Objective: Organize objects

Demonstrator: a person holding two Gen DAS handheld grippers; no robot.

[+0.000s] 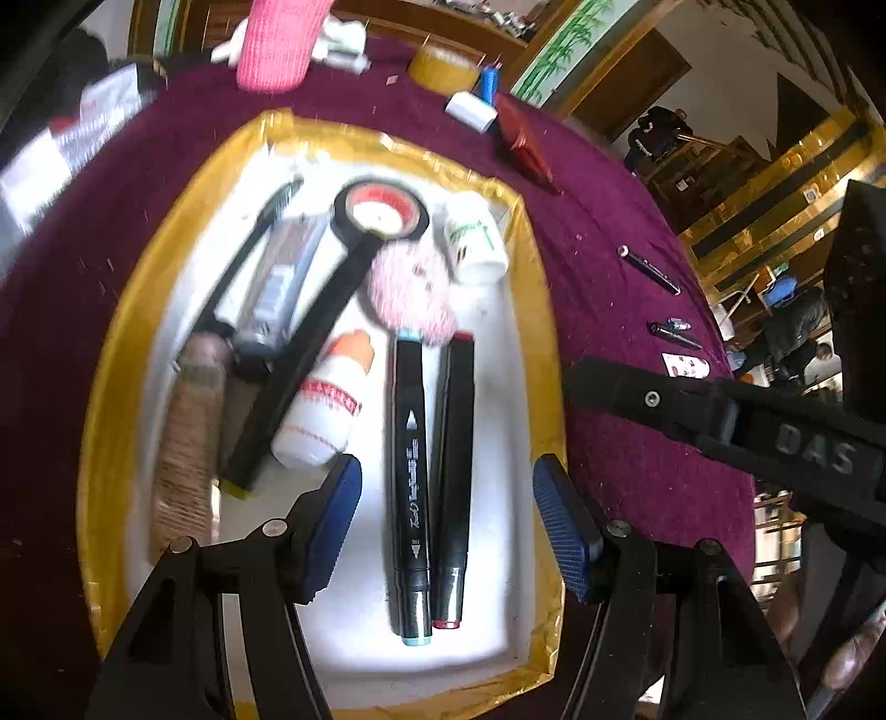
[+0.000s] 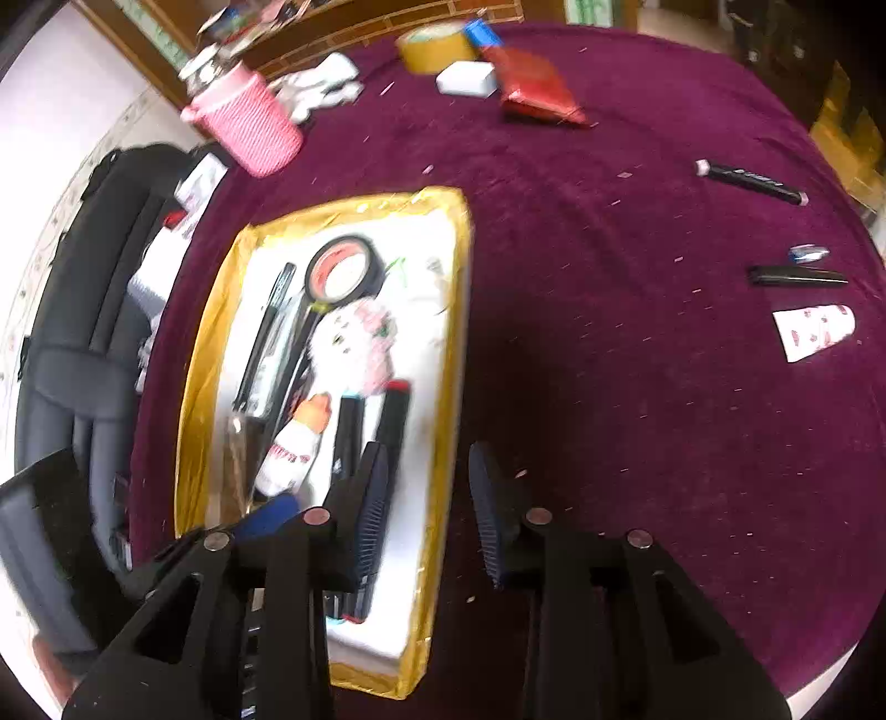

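Your left claw [image 1: 446,520] hangs over the near end of the tray [image 1: 545,354], released, its blue pads spread to either side of two black markers and touching neither. The blue-capped marker [image 1: 411,476] and the red-capped marker [image 1: 454,471] lie side by side on the white tray floor, lengthwise, touching along their barrels. Beyond their far caps sits a pink pom-pom [image 1: 412,293]. To its left a roll of black tape [image 1: 381,213] rests with its loose strip running down across the tray, and beside that lies a small white bottle with an orange cap [image 1: 326,410]. A white cup [image 1: 476,243] lies tipped in the far right corner of the tray.

Your right claw [image 2: 429,509] is also released and grasps nothing; it straddles the gold right rim of the tray [image 2: 457,310], one pad over the tray floor, the other over the purple bench [image 2: 637,360].

Loose on the bench, well apart from the tray, lie a black marker [image 2: 750,181], a black pen [image 2: 797,276], a small silver and blue piece [image 2: 809,253] just beyond the pen, and a white card [image 2: 814,331]. At the far edge stand a pink cup [image 2: 249,124], a roll of tan tape [image 2: 434,47] and a red packet [image 2: 537,86].
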